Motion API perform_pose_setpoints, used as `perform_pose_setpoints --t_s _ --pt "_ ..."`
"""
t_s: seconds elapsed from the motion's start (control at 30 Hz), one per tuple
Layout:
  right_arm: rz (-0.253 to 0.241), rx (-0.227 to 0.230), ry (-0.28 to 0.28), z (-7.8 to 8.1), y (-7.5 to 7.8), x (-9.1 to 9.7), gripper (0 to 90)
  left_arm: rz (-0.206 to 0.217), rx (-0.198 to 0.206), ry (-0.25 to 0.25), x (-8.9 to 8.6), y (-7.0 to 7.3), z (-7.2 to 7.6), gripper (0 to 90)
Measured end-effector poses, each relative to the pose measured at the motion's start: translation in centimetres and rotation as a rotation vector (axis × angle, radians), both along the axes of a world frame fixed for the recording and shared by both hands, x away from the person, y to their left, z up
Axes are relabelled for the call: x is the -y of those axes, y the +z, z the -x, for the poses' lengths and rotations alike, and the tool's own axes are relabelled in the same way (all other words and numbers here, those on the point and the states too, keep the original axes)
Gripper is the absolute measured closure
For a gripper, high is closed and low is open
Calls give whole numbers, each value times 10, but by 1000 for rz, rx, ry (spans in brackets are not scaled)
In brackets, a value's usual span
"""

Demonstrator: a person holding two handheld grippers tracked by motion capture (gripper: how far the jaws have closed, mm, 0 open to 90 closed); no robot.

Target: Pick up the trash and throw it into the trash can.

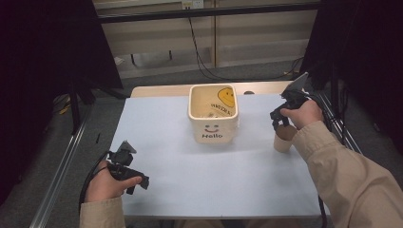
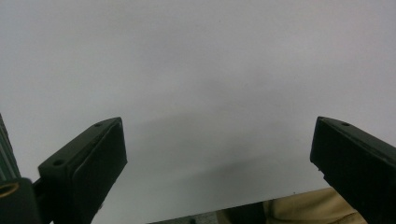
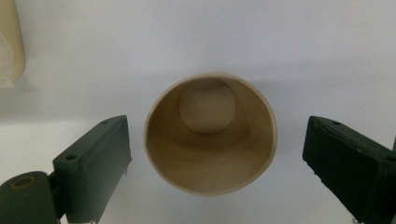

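Note:
A tan paper cup [image 1: 284, 138] stands upright on the pale blue table sheet [image 1: 199, 171] at the right. My right gripper [image 1: 280, 121] hangs just above it, open. In the right gripper view the empty cup [image 3: 210, 144] sits between the two black jaws with a gap on each side. A cream square bin [image 1: 213, 114] marked "Hello" with a smiley stands at the table's middle back. My left gripper [image 1: 135, 183] rests low near the front left edge, open, with bare sheet [image 2: 201, 84] between its jaws.
The bin's edge [image 3: 11, 42] shows at the left of the right gripper view. Metal rails [image 1: 62, 166] run along the table's left and right sides. Cables hang on the wall behind. Dark curtains stand at both sides.

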State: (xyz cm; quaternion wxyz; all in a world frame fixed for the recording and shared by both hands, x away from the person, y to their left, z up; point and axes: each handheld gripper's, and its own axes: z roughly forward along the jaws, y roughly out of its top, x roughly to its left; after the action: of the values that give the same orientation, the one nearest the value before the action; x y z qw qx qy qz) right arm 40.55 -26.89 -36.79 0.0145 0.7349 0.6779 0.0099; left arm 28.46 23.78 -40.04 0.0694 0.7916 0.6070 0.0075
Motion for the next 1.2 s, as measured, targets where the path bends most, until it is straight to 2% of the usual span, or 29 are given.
perform_pose_setpoints --t_s 0.17,0.27,0.4,0.57,0.67,0.73,0.8,0.9,1.0,1.13,1.2 --pt "-3 -8 -18 0 -7 -3 79 -2 0 -9 -1 1 -1 35" --pt "-2 -15 -10 0 -11 -3 81 12 1 14 0 0 0 35" --pt "-7 -11 -22 1 -17 -4 83 8 -9 -1 -2 1 -1 35" --pt "-1 -11 -18 2 -23 -6 125 5 -8 -3 -2 1 -1 35" --pt "23 -23 -6 3 -25 -7 165 7 2 9 -1 1 -1 35" --pt "26 -29 -19 3 -25 -8 186 8 2 10 0 1 -1 35" --pt "31 -18 -6 4 -23 -7 198 9 1 12 0 1 -1 35" --pt "9 -25 -25 5 -17 -5 208 5 3 1 0 0 -1 35" --pt "15 -27 -3 6 -9 -3 209 3 -6 -6 0 0 -2 35" --pt "-1 -28 -1 7 10 -2 214 -5 -3 -18 0 1 -2 35" --pt "2 -22 14 6 21 -2 216 3 -1 -5 2 0 -2 35"
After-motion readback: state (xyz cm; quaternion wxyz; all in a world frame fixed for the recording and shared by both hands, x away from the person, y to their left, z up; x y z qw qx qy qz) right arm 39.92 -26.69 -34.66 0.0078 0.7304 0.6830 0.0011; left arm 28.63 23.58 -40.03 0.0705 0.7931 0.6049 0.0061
